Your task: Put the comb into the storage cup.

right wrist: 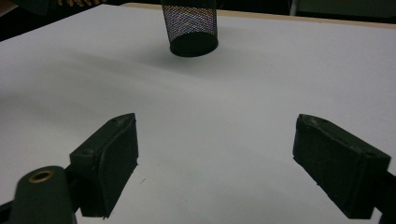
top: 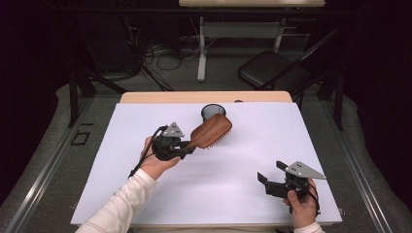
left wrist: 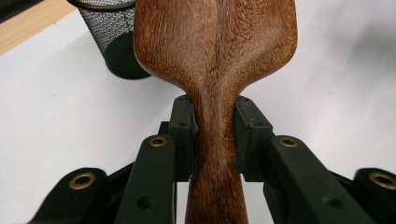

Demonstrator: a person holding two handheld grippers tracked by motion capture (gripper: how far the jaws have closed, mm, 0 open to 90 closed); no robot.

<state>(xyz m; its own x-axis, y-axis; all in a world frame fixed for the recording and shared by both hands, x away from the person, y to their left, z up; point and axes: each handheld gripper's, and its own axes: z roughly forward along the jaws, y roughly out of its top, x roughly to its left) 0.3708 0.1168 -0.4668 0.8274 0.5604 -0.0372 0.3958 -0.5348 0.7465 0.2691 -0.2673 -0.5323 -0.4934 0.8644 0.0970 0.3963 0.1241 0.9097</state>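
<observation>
High view: left gripper (top: 187, 148) clamped on the narrow neck of a brown wooden paddle hairbrush (top: 211, 131), held clear of the white table sheet (top: 145, 121), bristles facing down and away, head just in front of a black wire-mesh cup (top: 213, 112) standing near the far edge. Left gripper view: brush (left wrist: 215, 56) neck pinched between both pads (left wrist: 181, 135), grip narrow and well behind the heavy head; mesh cup (left wrist: 116, 42) close at upper left. Right gripper (top: 277, 180) idle near the near right corner, jaws wide apart, nothing between them (confirmed in right gripper view, pads (right wrist: 112, 158) over bare sheet, cup (right wrist: 190, 25) well ahead).

Risks, as judged:
- Head-heavy load on a smooth tapered neck; likely to pivot or slide within the pads if swung quickly.
- Cup light and tall; likely to tip or skid toward the far edge if struck by the brush on the rim or wall.
- Wide head against a narrow mouth; handle-first entry probably needed, calling for a re-grip.

Clearance: open sheet left, right and near side of the cup; little room behind it before the wooden table rim (top: 145, 97).
</observation>
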